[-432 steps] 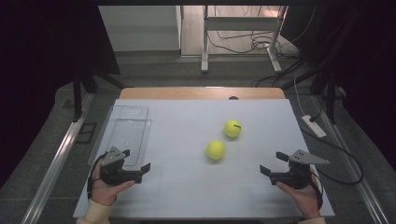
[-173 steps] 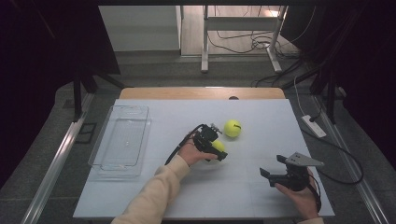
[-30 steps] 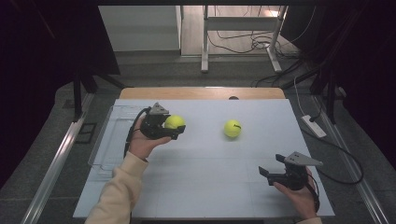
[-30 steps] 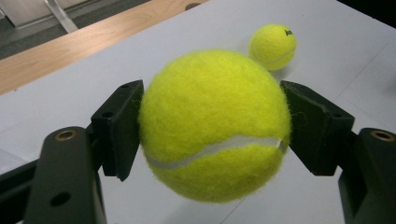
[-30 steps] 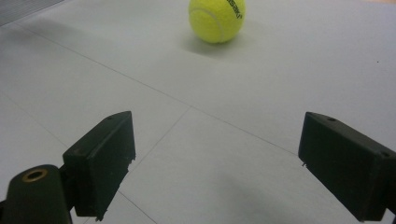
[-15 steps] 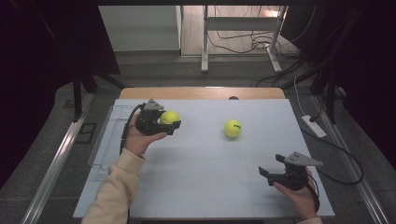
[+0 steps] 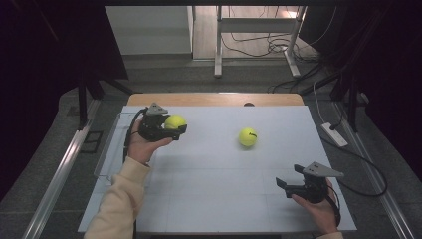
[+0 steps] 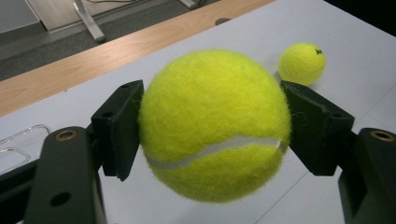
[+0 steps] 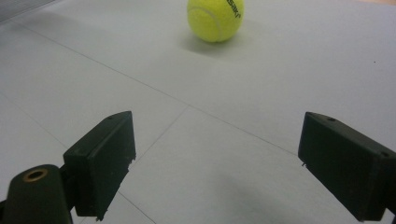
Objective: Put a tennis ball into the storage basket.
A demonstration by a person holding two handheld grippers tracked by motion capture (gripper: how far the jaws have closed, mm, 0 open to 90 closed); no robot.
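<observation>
My left gripper point(image 7: 176, 127) is shut on a yellow tennis ball point(image 7: 174, 122), held above the left part of the white table. In the left gripper view that tennis ball point(image 8: 212, 123) sits squeezed between both black pads point(image 8: 119, 128). A second tennis ball point(image 7: 247, 137) lies on the table right of centre, also seen as the far ball point(image 8: 302, 63) and the ball ahead point(image 9: 215, 18) in the right gripper view. My right gripper point(image 7: 284, 186) rests near the front right of the table, open with nothing between its jaws point(image 9: 215, 163).
A clear plastic tray point(image 7: 112, 149) lies at the table's left edge, just left of and below my left hand. The wooden table edge point(image 7: 214, 99) runs along the back. A power strip point(image 7: 334, 134) and cables lie on the floor to the right.
My left hand has carried the held ball a little further left and back, toward the clear tray. The right gripper and the other ball have stayed put.
</observation>
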